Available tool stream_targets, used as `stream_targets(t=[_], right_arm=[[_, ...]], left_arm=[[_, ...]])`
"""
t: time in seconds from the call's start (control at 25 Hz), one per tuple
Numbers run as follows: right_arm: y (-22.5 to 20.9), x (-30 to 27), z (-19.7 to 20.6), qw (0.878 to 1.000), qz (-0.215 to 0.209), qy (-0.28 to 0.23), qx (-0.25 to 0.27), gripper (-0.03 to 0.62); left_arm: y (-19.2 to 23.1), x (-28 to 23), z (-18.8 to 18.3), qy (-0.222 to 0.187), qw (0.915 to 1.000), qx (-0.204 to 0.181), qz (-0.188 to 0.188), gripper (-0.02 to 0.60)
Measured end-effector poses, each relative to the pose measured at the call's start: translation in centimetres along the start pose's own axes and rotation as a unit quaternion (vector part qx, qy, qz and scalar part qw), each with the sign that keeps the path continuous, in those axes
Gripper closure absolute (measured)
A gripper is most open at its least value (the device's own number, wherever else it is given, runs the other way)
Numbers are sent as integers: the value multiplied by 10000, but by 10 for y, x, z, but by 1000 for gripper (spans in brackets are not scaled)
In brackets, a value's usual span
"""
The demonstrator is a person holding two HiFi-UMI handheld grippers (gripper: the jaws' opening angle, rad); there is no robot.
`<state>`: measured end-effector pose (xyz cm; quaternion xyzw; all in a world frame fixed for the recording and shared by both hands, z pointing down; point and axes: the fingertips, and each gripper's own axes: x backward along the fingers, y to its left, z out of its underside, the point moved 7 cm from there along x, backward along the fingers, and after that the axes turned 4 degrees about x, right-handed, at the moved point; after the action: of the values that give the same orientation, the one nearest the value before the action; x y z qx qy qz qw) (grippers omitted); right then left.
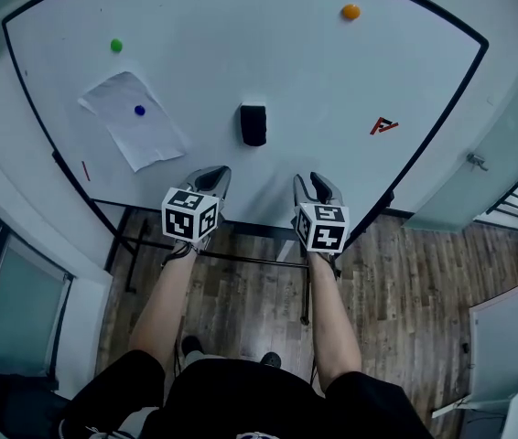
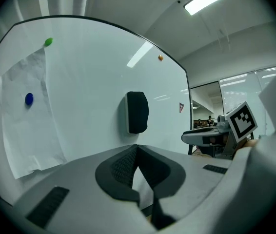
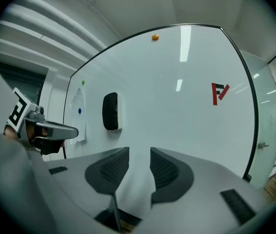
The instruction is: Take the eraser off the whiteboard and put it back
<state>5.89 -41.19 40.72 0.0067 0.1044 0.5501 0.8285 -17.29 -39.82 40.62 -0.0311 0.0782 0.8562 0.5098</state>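
Note:
A black eraser (image 1: 253, 124) clings to the whiteboard (image 1: 286, 53) near its lower middle; it also shows in the left gripper view (image 2: 138, 112) and the right gripper view (image 3: 110, 111). My left gripper (image 1: 211, 179) hangs just below and left of it, short of the board, its jaws closed together at the tips (image 2: 137, 147) with nothing in them. My right gripper (image 1: 317, 186) is below and right of the eraser, jaws (image 3: 139, 152) apart with a narrow gap and nothing between them. Neither gripper touches the eraser.
A paper sheet (image 1: 133, 120) is pinned by a blue magnet (image 1: 140, 111) at the board's left. A green magnet (image 1: 116, 46), an orange magnet (image 1: 350, 12) and a red logo (image 1: 383, 126) also sit on the board. The board's stand and wooden floor (image 1: 405, 282) lie below.

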Motion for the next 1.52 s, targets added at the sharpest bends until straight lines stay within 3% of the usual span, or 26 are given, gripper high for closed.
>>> stream_targets(t=[0.28, 0.56, 0.96, 1.52], right_arm=[[-22, 15, 10, 9998, -5, -37, 212, 525], [-41, 31, 22, 9997, -115, -28, 203, 560], [-59, 51, 37, 9984, -262, 69, 502, 569], [-81, 71, 42, 9980, -424, -19, 466, 569]], left_arm=[[-25, -6, 7, 52, 9999, -20, -89, 563], [-49, -7, 12, 57, 9998, -46, -178, 563], [-73, -1, 19, 98, 9992, -54, -377, 563], [-102, -1, 25, 143, 9985, -91, -515, 563]])
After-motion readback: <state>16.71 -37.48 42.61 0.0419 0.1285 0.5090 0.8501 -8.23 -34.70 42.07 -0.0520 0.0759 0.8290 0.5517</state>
